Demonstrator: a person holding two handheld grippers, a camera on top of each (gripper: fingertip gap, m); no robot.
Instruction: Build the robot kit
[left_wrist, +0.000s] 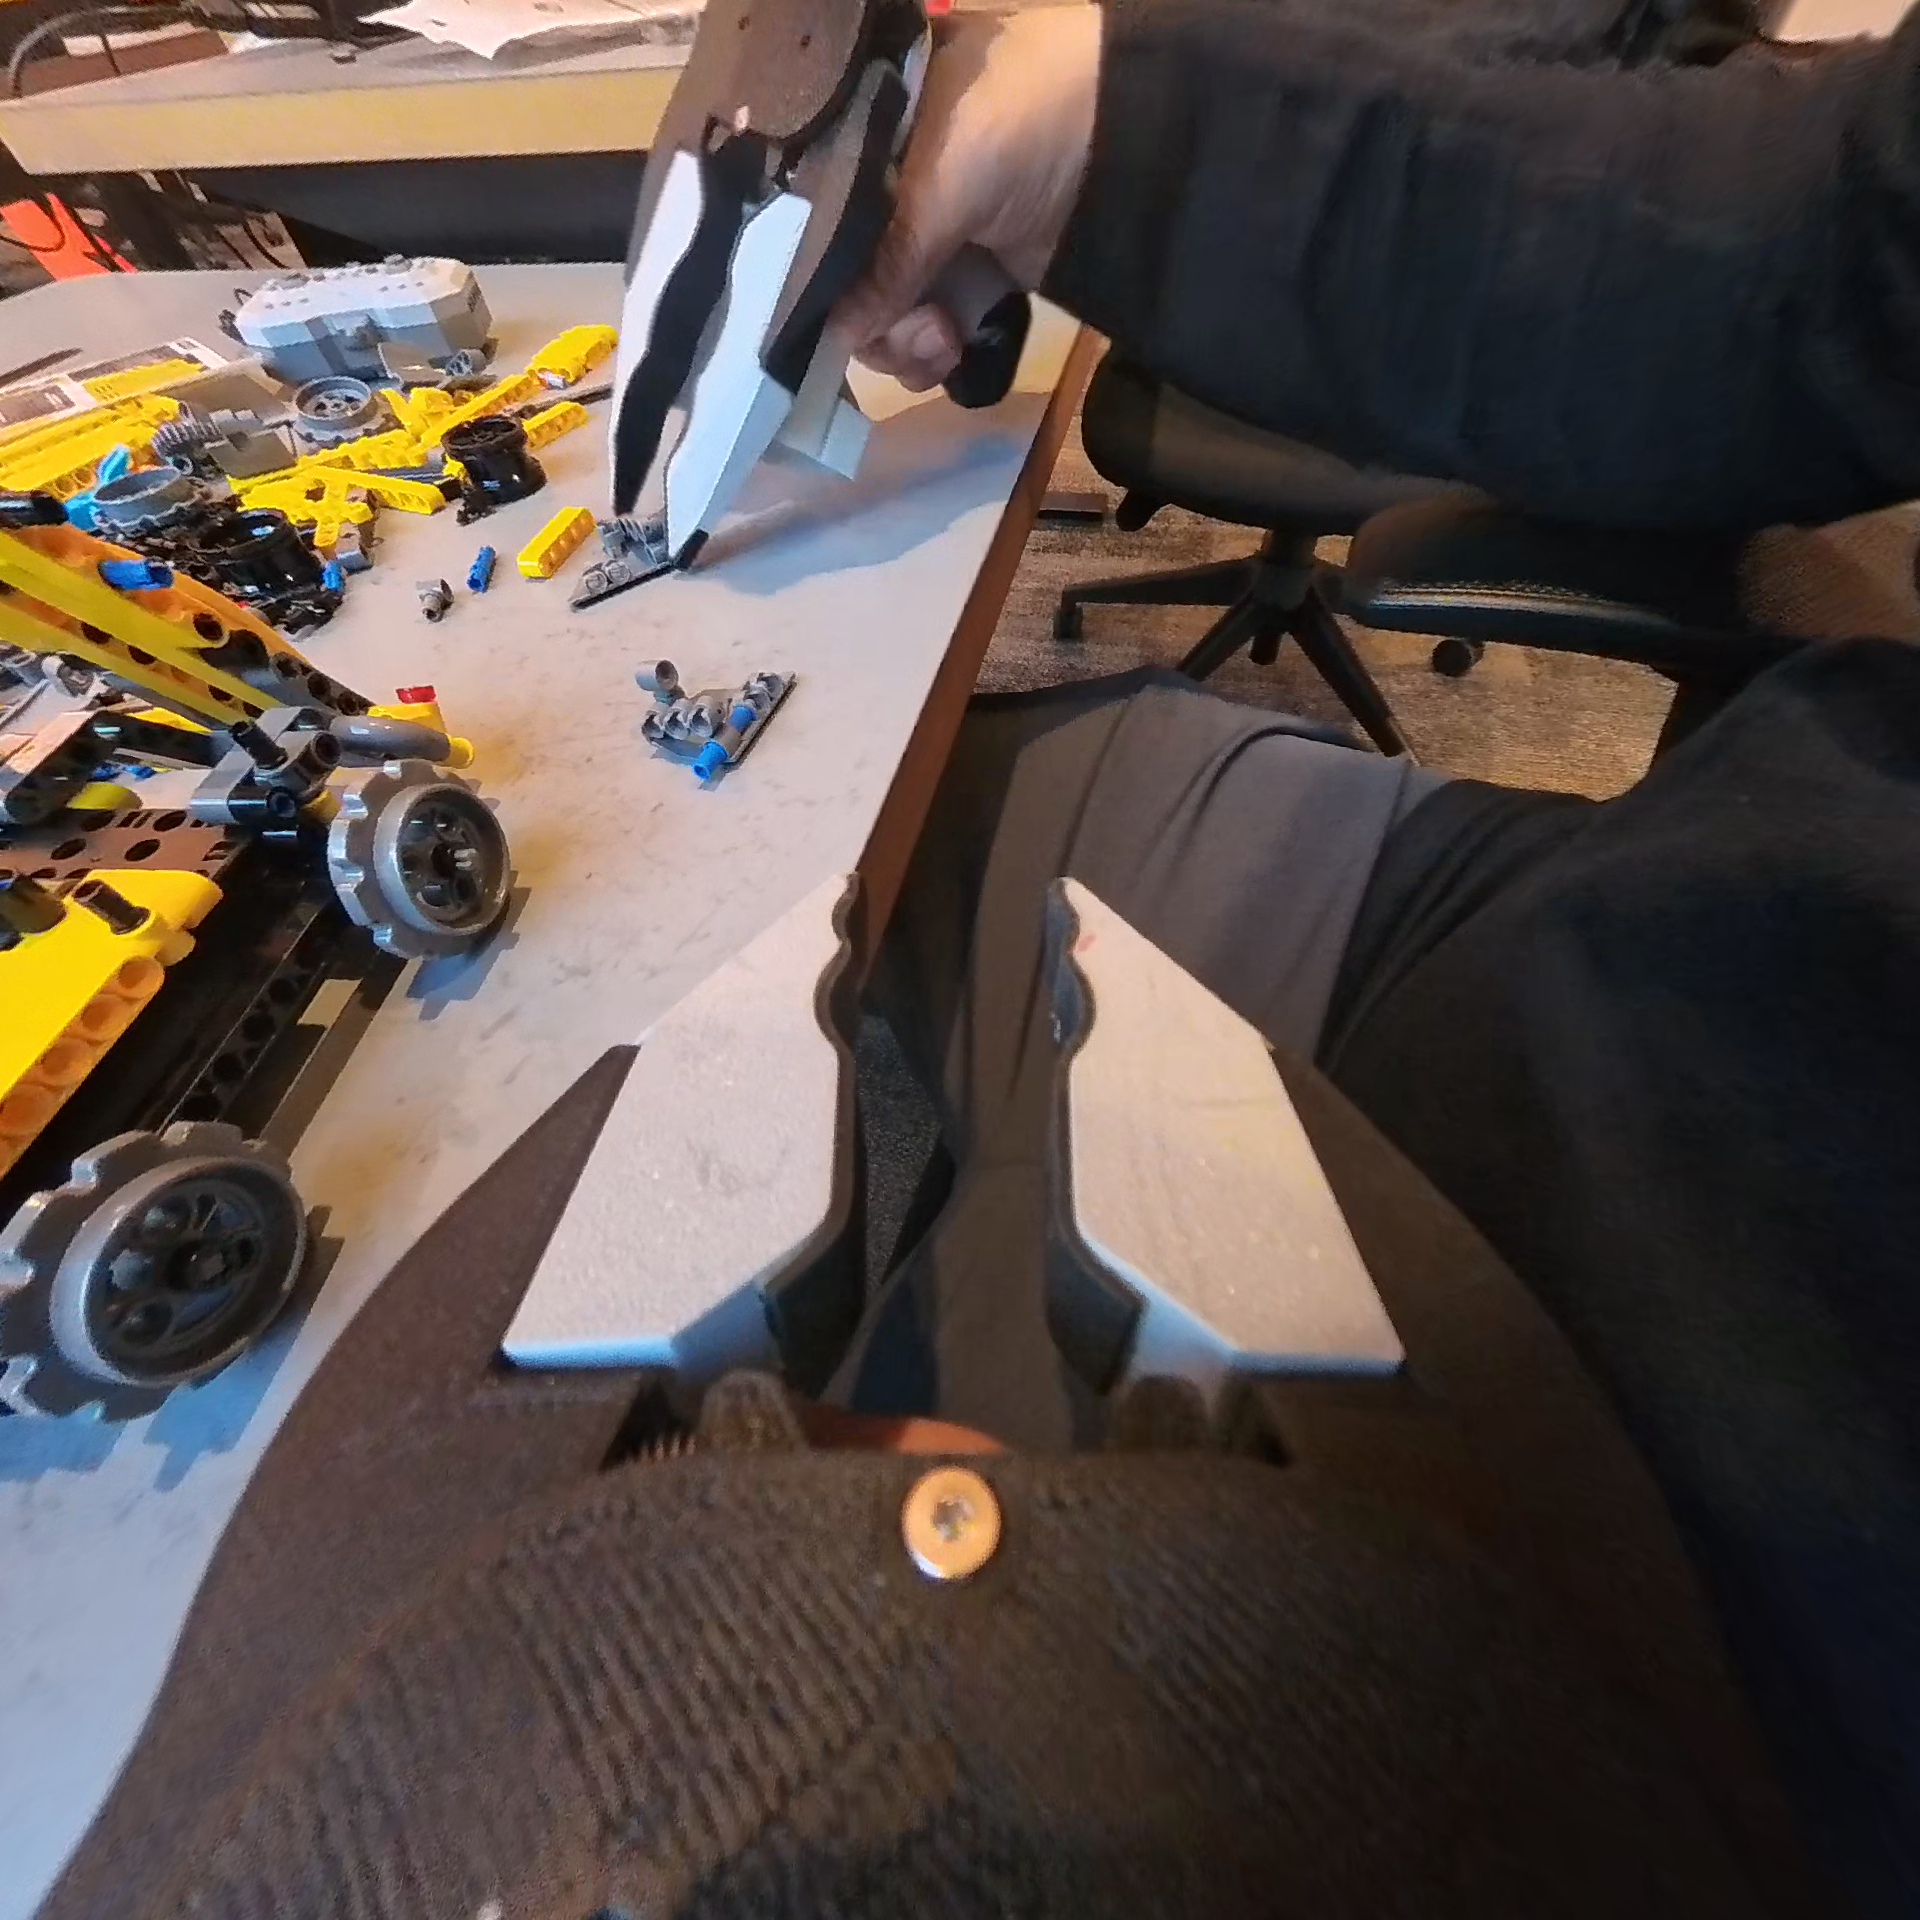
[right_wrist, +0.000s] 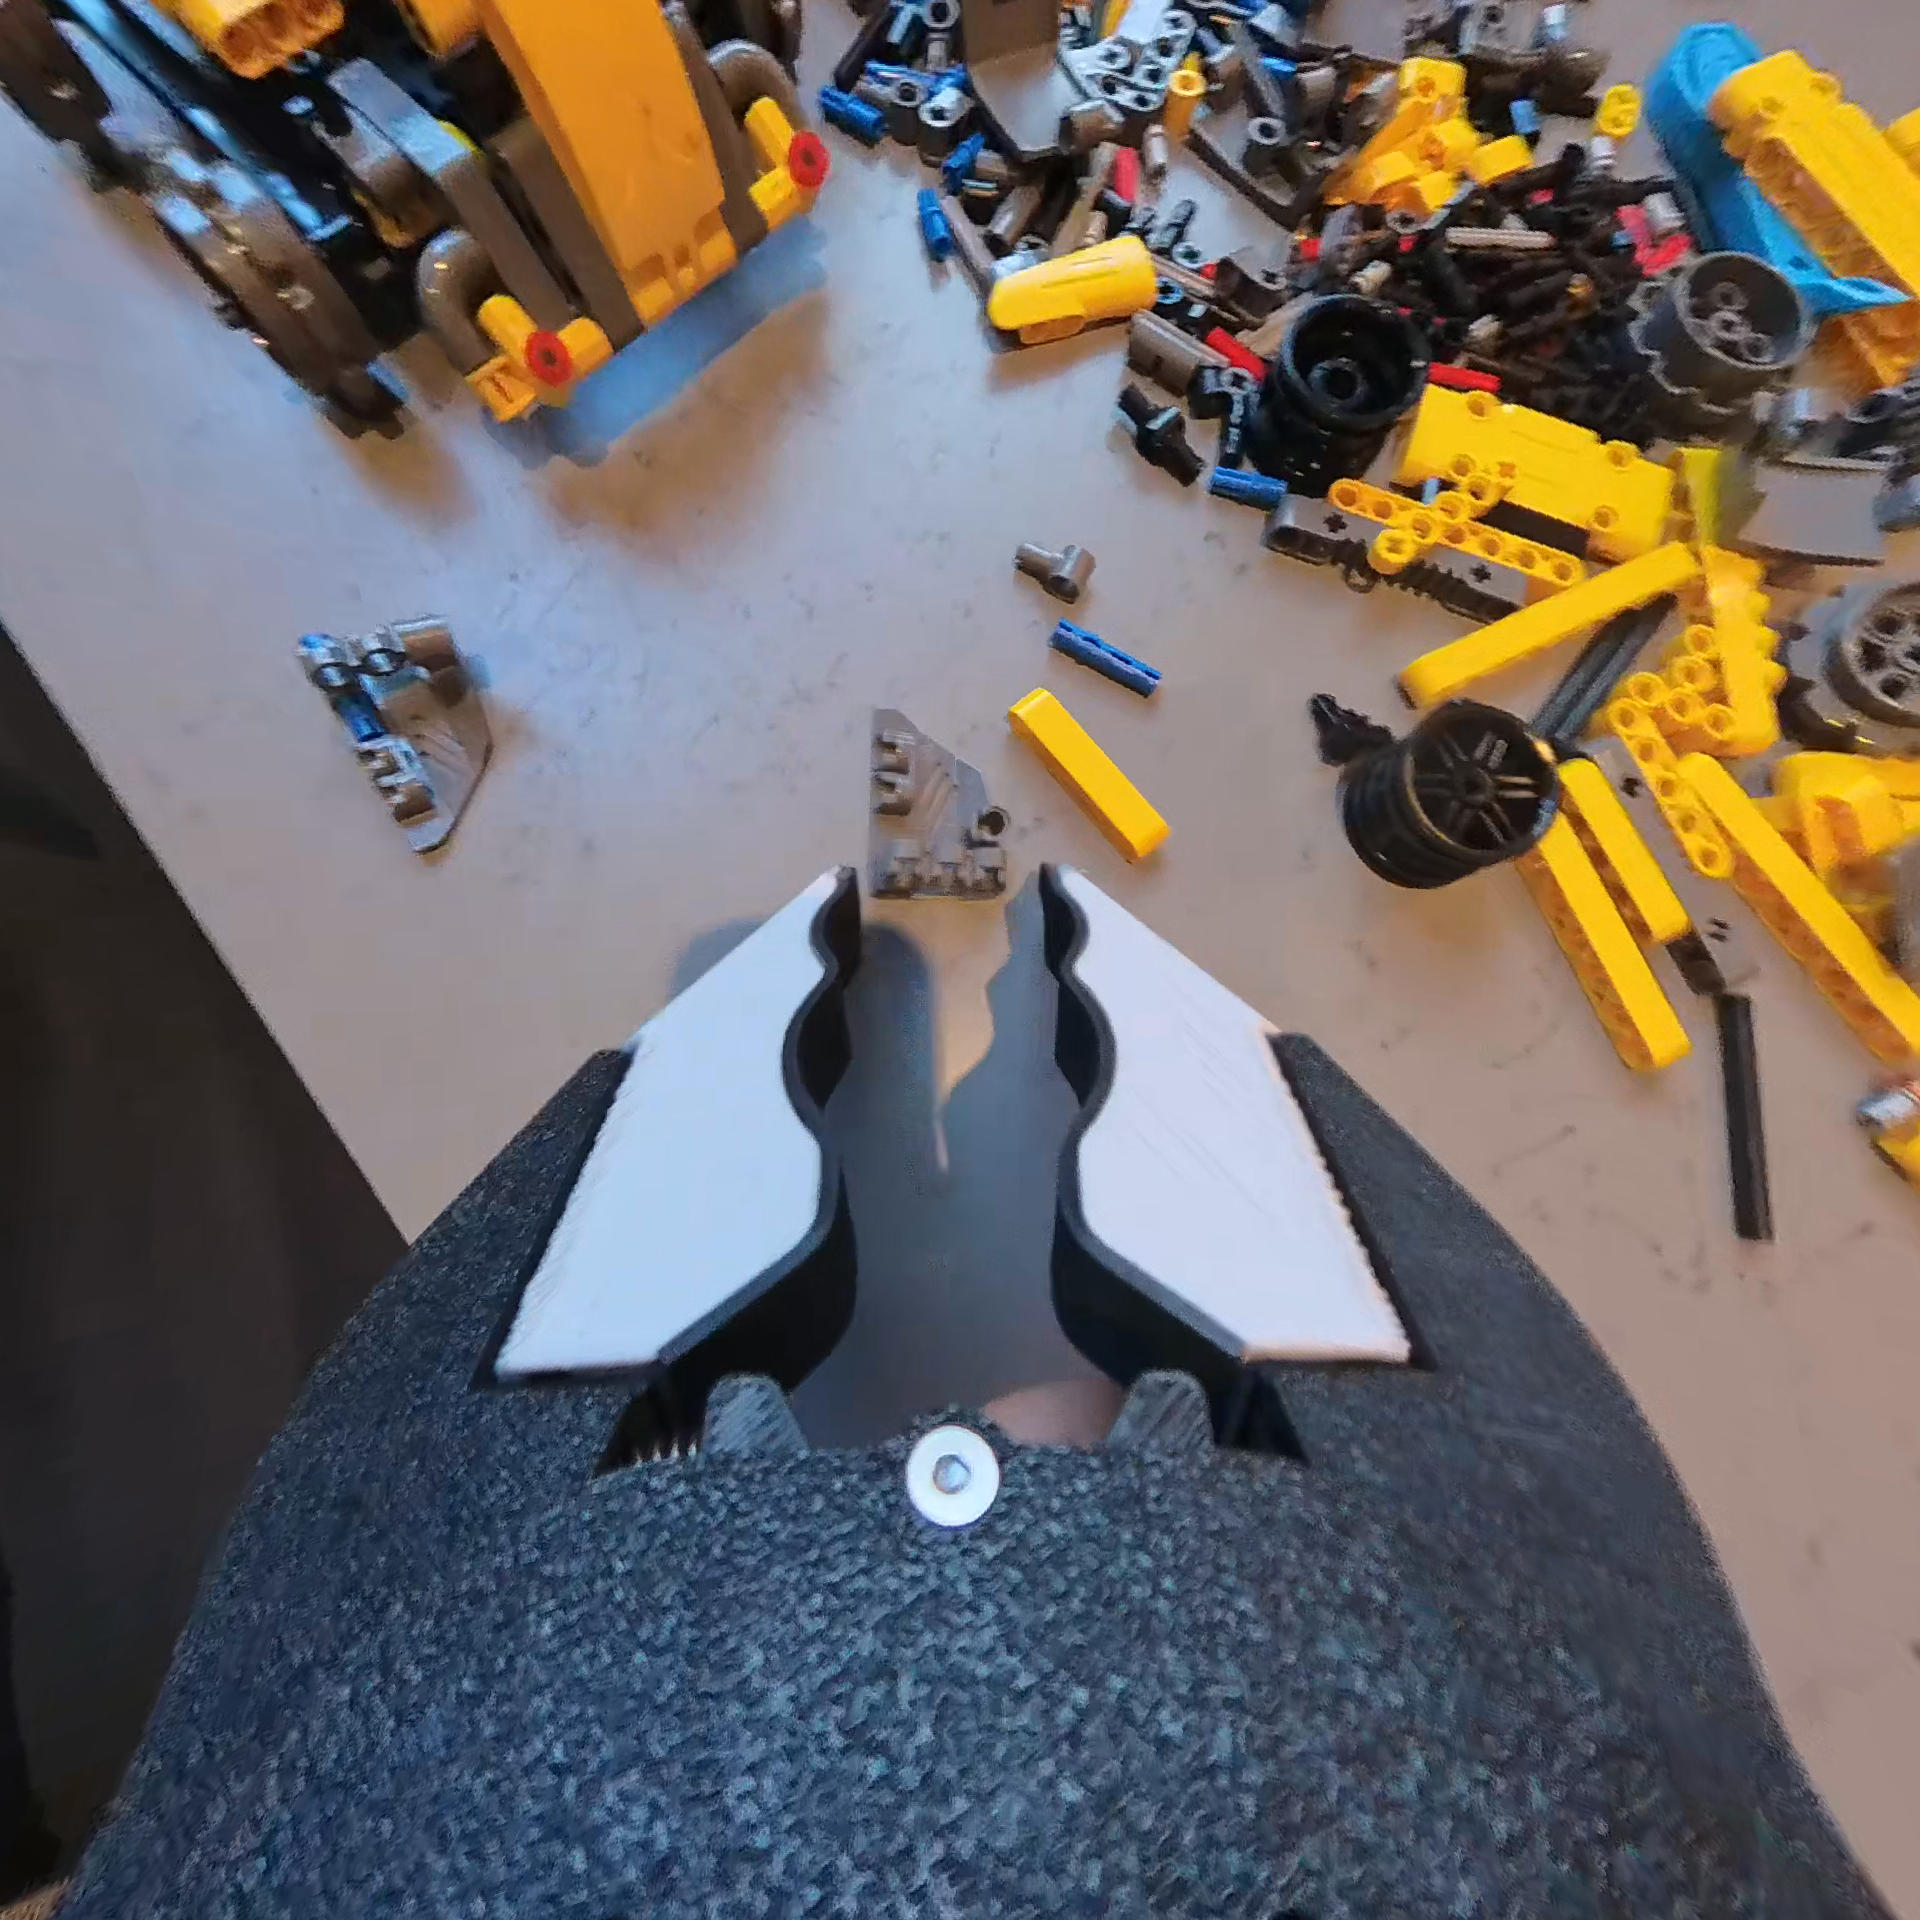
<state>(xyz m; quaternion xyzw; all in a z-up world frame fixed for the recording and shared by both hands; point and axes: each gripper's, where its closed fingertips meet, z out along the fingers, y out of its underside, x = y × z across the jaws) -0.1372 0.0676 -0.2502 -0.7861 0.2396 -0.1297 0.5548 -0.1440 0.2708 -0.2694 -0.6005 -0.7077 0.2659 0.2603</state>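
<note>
My right gripper is open, its tips close over the table. A flat grey triangular panel piece lies just beyond the tips, not gripped. In the left wrist view the same gripper points steeply down at that panel, held by a hand. My left gripper is open and empty, hovering at the table's edge above the person's lap. A second grey panel with blue pins lies apart to the left; it also shows in the left wrist view.
A yellow and black wheeled model stands at the back; its grey wheels show on the left. A short yellow beam, a blue pin and a black wheel lie near the panel. A heap of loose parts fills the right. An office chair stands beyond the table.
</note>
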